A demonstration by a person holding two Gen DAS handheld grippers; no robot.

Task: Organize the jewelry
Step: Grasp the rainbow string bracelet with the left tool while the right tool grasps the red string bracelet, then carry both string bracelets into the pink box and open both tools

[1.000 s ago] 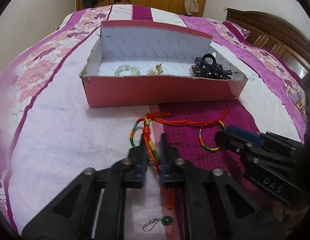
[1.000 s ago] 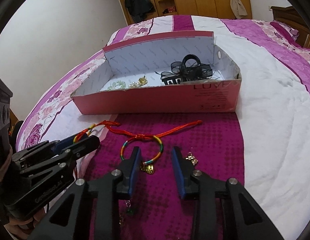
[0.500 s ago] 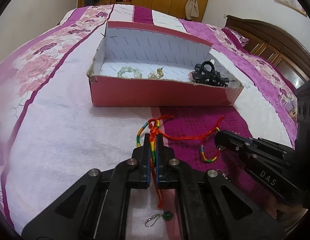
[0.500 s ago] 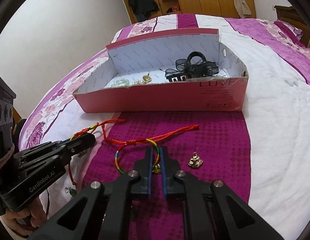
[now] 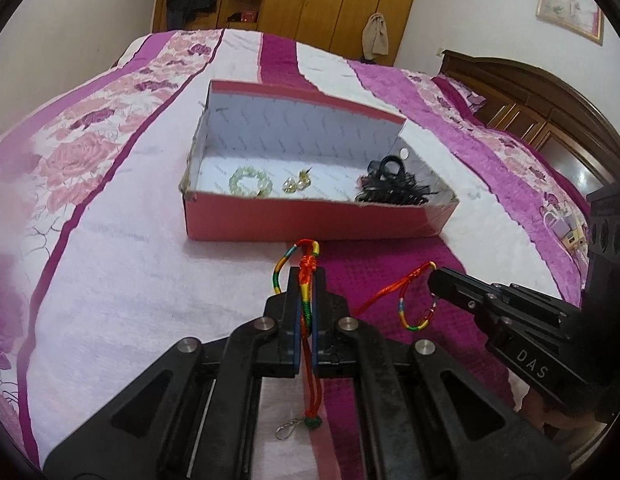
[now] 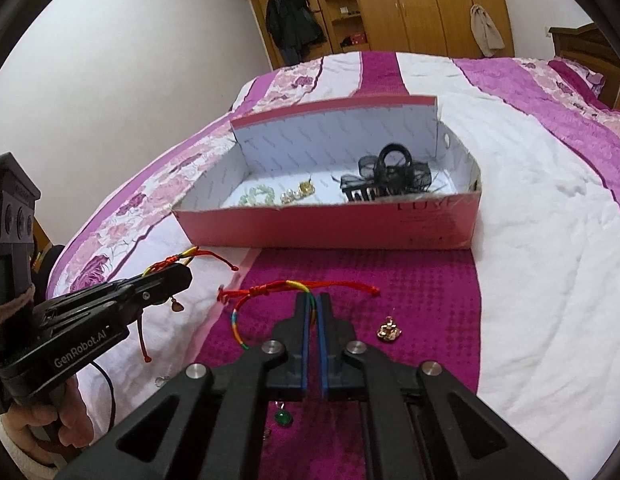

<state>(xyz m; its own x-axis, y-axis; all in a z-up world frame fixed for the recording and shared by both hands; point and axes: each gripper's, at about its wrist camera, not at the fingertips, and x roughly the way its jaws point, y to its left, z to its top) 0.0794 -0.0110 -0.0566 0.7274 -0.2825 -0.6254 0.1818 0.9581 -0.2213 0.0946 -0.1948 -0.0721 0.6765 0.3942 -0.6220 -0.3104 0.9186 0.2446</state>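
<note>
I have two woven cord bracelets in hand, one per gripper. My left gripper (image 5: 306, 280) is clenched on the first bracelet (image 5: 308, 264): its rainbow band and red knot stand up between the blue-lined fingers, the loop arching just past the fingertips, and a red cord hangs down behind the jaws toward the bedspread (image 5: 110, 280). In the right wrist view that same gripper (image 6: 178, 278) comes in from the left with the bracelet's knot (image 6: 178, 258) poking out above its tip, a red tail trailing onto the white stripe and a small charm dangling below.

My right gripper (image 6: 314, 300) is pinched on the second bracelet (image 6: 266, 292), gripping the rainbow band right at the fingertips. The loop hangs to the left of the jaws and the red cord ends stretch out to either side over the magenta panel. From the left wrist view I see it (image 5: 434, 280) at the right, the loop (image 5: 418, 312) drooping from its tip.

The pink box (image 5: 310, 220) sits open on the bed beyond both grippers, well apart from them. Inside it lie a pale green bead bracelet (image 5: 250, 180) toward the left, a pair of gold earrings (image 5: 298, 182) near the middle and a black hair clip (image 5: 390, 184) at the right end.

On the magenta panel, a gold charm (image 6: 388, 328) lies just right of my right fingers, and a green bead earring (image 6: 283, 418) lies under that gripper. In the left wrist view I make out a small hook with a green bead (image 5: 300, 426) beneath the left gripper.
</note>
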